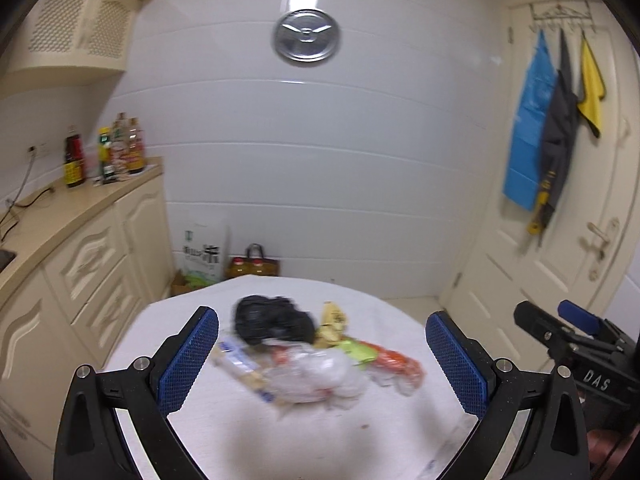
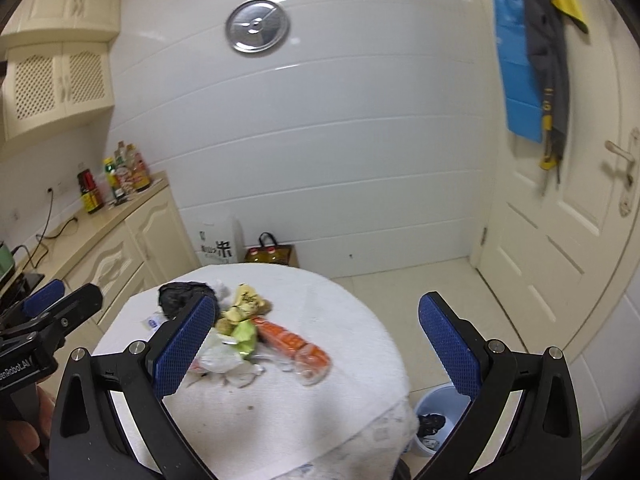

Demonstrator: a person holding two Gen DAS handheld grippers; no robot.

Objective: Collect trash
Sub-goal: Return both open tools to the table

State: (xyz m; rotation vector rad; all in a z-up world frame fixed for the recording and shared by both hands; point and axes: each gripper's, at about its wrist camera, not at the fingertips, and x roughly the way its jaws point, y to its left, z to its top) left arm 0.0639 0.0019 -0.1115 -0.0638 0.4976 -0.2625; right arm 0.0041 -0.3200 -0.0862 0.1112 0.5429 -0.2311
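A pile of trash lies on a round table with a white cloth (image 1: 224,432). It holds a black plastic bag (image 1: 272,318), a clear plastic bag (image 1: 316,376), a yellow wrapper (image 1: 332,320), an orange wrapper (image 1: 396,360) and chopsticks in a paper sleeve (image 1: 240,364). My left gripper (image 1: 322,360) is open and empty, its fingers on either side of the pile, above it. My right gripper (image 2: 316,348) is open and empty over the table, above the orange wrapper (image 2: 292,340). The black bag (image 2: 180,294) lies beyond its left finger.
A pale blue waste bin (image 2: 434,420) with some trash stands on the floor right of the table. Cream cabinets and a counter with sauce bottles (image 1: 104,156) run along the left. Bags (image 1: 204,256) stand against the back wall. A door (image 2: 568,216) is at right.
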